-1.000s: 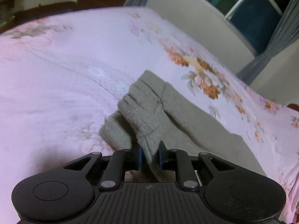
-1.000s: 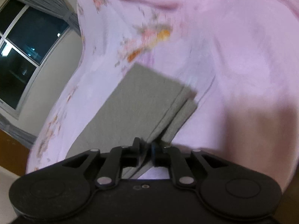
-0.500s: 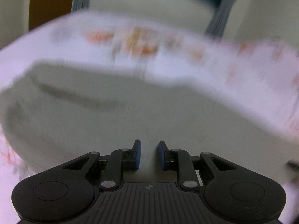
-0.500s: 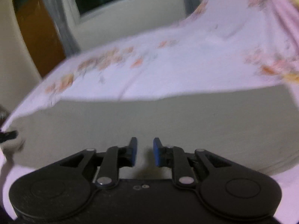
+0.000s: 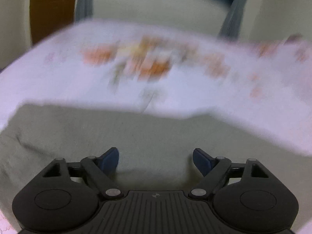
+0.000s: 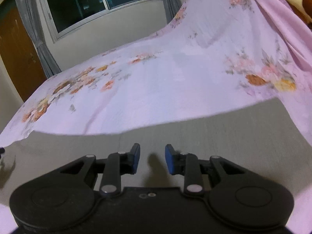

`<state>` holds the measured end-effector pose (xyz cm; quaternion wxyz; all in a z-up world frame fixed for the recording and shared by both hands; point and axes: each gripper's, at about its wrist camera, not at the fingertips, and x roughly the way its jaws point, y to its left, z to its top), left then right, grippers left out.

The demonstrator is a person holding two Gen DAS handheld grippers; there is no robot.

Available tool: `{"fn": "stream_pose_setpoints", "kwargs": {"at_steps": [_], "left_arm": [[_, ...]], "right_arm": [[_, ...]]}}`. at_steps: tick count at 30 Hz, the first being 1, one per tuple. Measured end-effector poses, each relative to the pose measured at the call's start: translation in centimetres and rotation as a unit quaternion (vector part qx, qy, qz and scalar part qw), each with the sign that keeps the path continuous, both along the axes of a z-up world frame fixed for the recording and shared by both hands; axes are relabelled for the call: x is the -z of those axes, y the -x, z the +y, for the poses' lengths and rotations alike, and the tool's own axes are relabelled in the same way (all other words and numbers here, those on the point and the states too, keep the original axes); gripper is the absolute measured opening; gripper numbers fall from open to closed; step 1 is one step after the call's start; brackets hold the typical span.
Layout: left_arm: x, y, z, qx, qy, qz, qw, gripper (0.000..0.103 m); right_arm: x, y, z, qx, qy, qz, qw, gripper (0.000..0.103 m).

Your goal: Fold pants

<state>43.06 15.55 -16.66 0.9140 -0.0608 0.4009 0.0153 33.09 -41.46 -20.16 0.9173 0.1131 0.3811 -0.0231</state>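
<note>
Pants (image 5: 156, 132) lie spread flat on the bedsheet (image 6: 156, 89), filling the lower half of both my views, their far edge running from 9 to 3 o'clock. My left claw (image 5: 156, 159) has just been opening and stands wide apart over the grey cloth with nothing pinched; my right claw (image 6: 149, 159) has also just been parting, a narrower gap, nothing between its pads (image 6: 169, 159). The fabric looks soft, light and limp, likely knit: I judge it will drape and sag, so a fold wants a pinch at an edge or corner on each side, lifted together. My left view is smeared with blur. Waistband, leg ends and near edge are cut off or hidden under my claw bodies
</note>
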Motion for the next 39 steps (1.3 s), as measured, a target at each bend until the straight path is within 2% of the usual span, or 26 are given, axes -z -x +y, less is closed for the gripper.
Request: {"fn": "stream_pose_setpoints", "kwargs": {"at_steps": [1,2,3,5,7,10,14,16,19,23,24,26,27,30,33,35,37,39], "left_arm": [[1.0,-0.2,-0.1,0.008,-0.011,0.011,0.9998,0.083],[1.0,0.2,-0.3,0.012,-0.019,-0.001,0.9997,0.083],[0.5,0.8,-0.5,0.01,-0.023,-0.002,0.9997,0.083],[-0.3,2.8,0.1,0.011,-0.007,-0.019,0.9997,0.083],[-0.8,5.5,1.3,0.006,-0.006,-0.044,0.999,0.083],[-1.2,9.4,4.1,-0.025,-0.022,-0.065,0.9973,0.083],[-1.5,12.4,8.5,-0.084,0.008,-0.087,0.9926,0.083],[-1.6,12.9,9.7,-0.103,0.016,-0.092,0.9903,0.083],[-1.4,12.9,10.8,-0.122,0.017,-0.089,0.9884,0.083],[-1.0,13.0,12.2,-0.153,0.039,-0.09,0.9833,0.076],[-0.8,13.0,12.6,-0.163,0.049,-0.086,0.9817,0.074],[-0.3,12.8,13.3,-0.172,0.066,-0.082,0.9795,0.073],[-0.1,12.9,13.6,-0.176,0.068,-0.08,0.9788,0.073],[0.4,13.3,14.2,-0.184,0.073,-0.075,0.9774,0.073],[0.7,13.3,14.8,-0.188,0.073,-0.071,0.9768,0.073],[0.8,13.2,15.1,-0.19,0.073,-0.067,0.9768,0.073],[0.7,13.3,15.2,-0.188,0.073,-0.068,0.9771,0.073],[0.5,13.4,15.1,-0.185,0.071,-0.071,0.9776,0.073]], "right_arm": [[1.0,0.2,-0.6,0.011,0.002,0.026,1.0,0.022],[1.2,0.2,-1.8,0.017,-0.026,0.029,0.999,0.017],[0.6,0.6,-2.9,0.025,-0.054,0.024,0.998,0.019],[-1.0,2.8,-4.9,0.071,-0.036,-0.016,0.997,0.033],[-2.1,5.3,-7.8,0.102,-0.048,-0.036,0.993,0.033],[-2.9,10.1,-12.8,0.165,-0.108,-0.055,0.979,0.033],[-2.2,14.6,-17.0,0.219,-0.193,-0.066,0.954,0.031],[-1.7,15.3,-17.6,0.226,-0.217,-0.066,0.947,0.03],[-0.7,14.1,-17.5,0.222,-0.248,-0.046,0.942,0.03],[1.0,12.3,-17.2,0.235,-0.273,-0.035,0.932,0.03],[0.8,12.6,-17.3,0.235,-0.28,-0.038,0.93,0.026],[0.8,12.5,-17.5,0.235,-0.278,-0.037,0.931,0.013],[0.7,12.5,-17.5,0.229,-0.276,-0.044,0.932,0.011],[-0.2,14.1,-17.3,0.229,-0.268,-0.067,0.933,0.008],[1.0,14.3,-17.5,0.237,-0.268,-0.044,0.933,0.008],[1.0,14.6,-17.7,0.243,-0.287,-0.05,0.925,0.01],[0.0,15.0,-17.1,0.237,-0.279,-0.057,0.929,0.018],[-0.2,15.4,-16.7,0.249,-0.284,-0.047,0.925,0.037]]}}
